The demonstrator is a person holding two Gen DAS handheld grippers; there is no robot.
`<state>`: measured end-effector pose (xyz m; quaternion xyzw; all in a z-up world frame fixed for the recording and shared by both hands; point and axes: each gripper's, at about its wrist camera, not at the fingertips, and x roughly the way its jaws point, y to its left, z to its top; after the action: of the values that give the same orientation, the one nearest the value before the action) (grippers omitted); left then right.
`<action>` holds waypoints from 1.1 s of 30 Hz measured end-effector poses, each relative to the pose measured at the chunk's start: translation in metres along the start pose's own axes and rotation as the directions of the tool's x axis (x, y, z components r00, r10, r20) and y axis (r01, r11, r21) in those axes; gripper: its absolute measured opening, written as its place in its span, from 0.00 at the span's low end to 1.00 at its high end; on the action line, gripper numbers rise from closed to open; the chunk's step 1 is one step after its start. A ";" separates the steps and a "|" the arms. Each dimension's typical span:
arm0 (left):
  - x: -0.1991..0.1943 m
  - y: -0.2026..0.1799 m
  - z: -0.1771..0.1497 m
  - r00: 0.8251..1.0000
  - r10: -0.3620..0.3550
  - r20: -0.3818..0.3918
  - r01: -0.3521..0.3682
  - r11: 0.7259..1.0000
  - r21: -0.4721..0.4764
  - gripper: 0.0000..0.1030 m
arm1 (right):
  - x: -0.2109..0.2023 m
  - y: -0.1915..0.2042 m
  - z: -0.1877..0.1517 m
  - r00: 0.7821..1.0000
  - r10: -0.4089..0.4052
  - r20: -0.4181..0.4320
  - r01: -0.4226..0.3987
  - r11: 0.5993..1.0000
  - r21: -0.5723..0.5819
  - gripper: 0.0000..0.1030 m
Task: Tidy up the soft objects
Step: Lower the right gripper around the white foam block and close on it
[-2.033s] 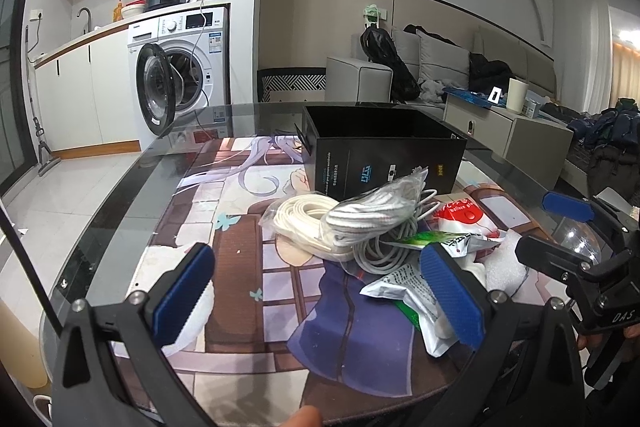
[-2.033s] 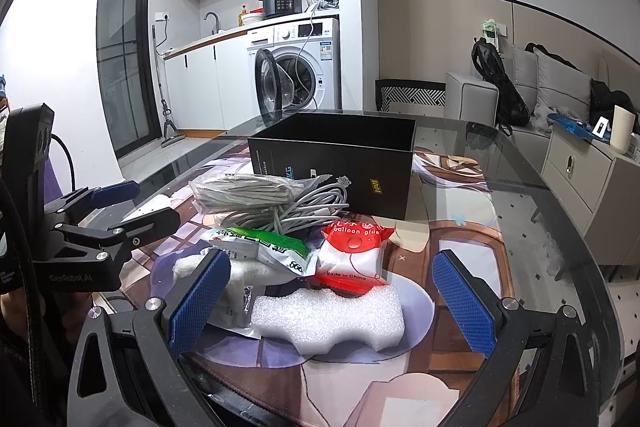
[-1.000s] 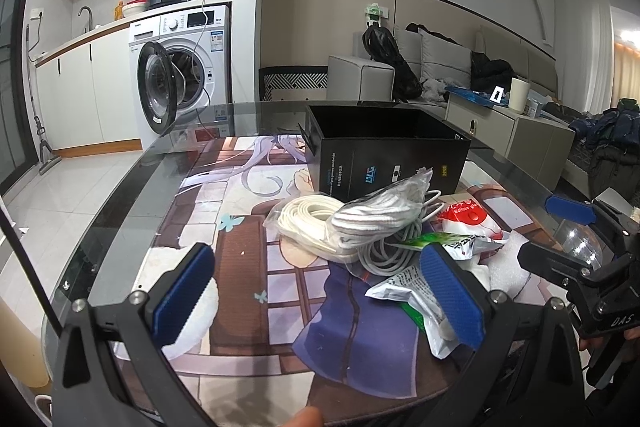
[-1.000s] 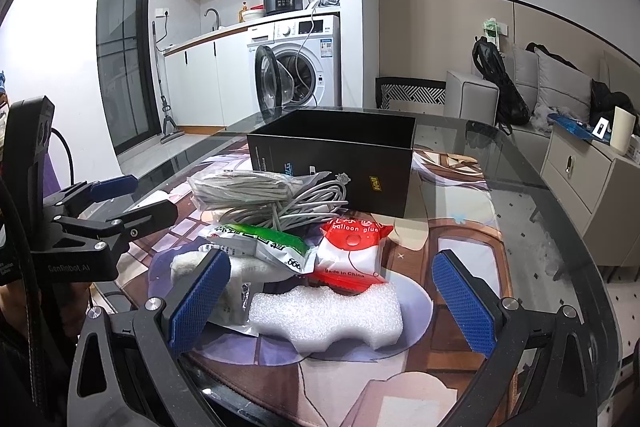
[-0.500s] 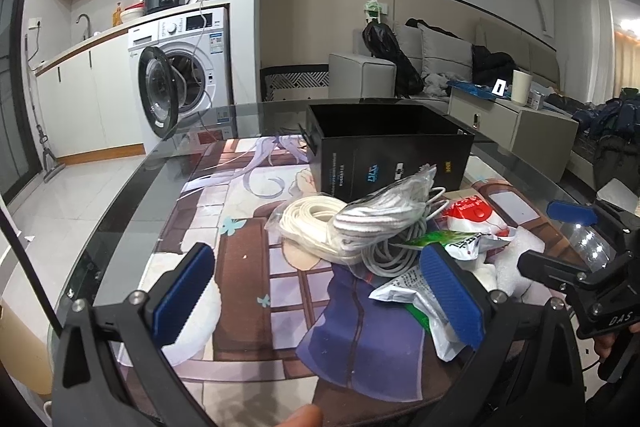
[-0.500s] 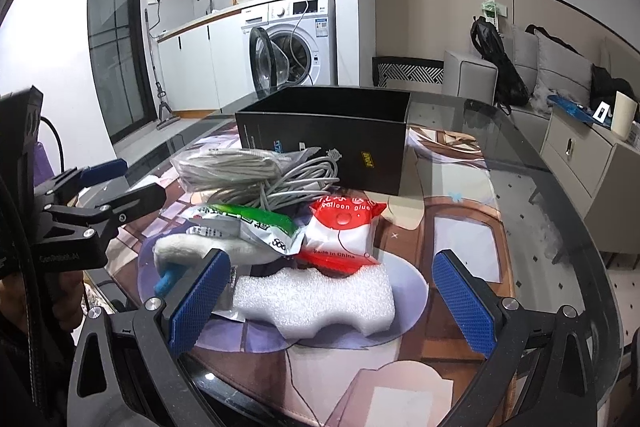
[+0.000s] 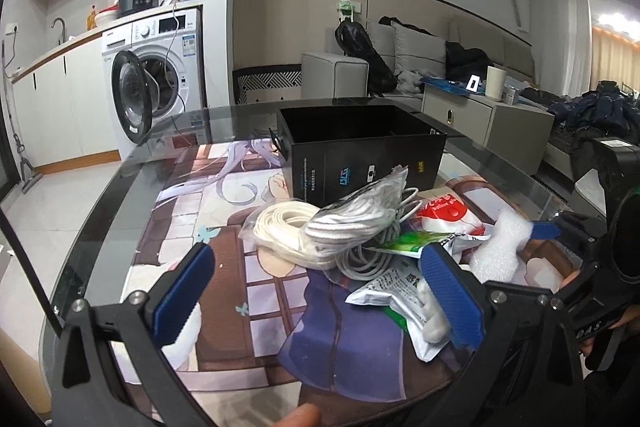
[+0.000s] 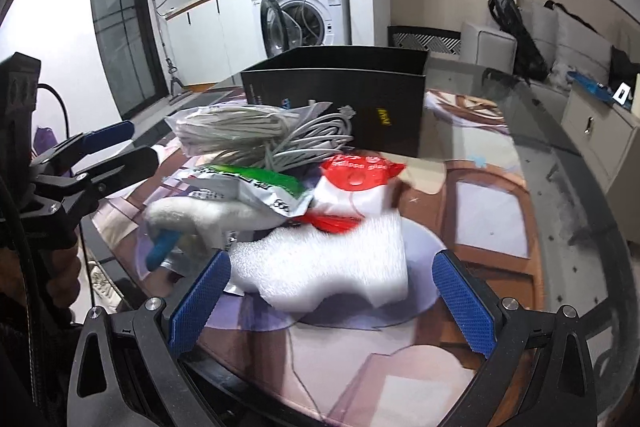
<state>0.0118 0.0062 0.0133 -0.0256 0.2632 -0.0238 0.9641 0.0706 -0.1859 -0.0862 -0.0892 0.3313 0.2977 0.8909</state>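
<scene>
From where I sit, the sorting has barely begun. The black box (image 7: 360,147) stands open at the far side of the pile, and what I can see of its inside looks bare, though the floor of it is hidden from both views. Everything soft lies in a heap on the surface (image 8: 540,227) just in front of it: the bagged grey cable (image 8: 240,131) on top, the white cord coil (image 7: 288,231) beside it, the red-and-white balloon packet (image 8: 356,183), the green-and-white packet (image 8: 256,187), a white fluffy piece (image 8: 200,217) and the white foam block (image 8: 332,263) nearest me.

My left hand-held gripper (image 7: 316,291) is released, jaws wide, hovering over the near edge of the heap with nothing between its pads. My right hand-held gripper (image 8: 328,303) is likewise spread wide and empty, with the foam block lying just ahead of and between its pads; I cannot tell whether either pad touches it yet.

So I judge nothing is stowed: every item is left to move, and the foam block looks like the first candidate, since it is closest and unencumbered apart from the balloon packet overlapping its far edge.
</scene>
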 end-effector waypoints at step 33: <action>0.044 -0.036 0.010 0.965 -0.217 -0.146 0.223 0.974 0.026 1.00 | -0.001 -0.003 -0.003 1.000 0.002 0.004 -0.002 1.000 -0.026 0.87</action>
<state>0.0536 -0.0324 0.0021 -0.0325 0.3263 -0.1381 0.9346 0.0705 -0.1900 -0.0883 -0.1001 0.3257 0.3030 0.8900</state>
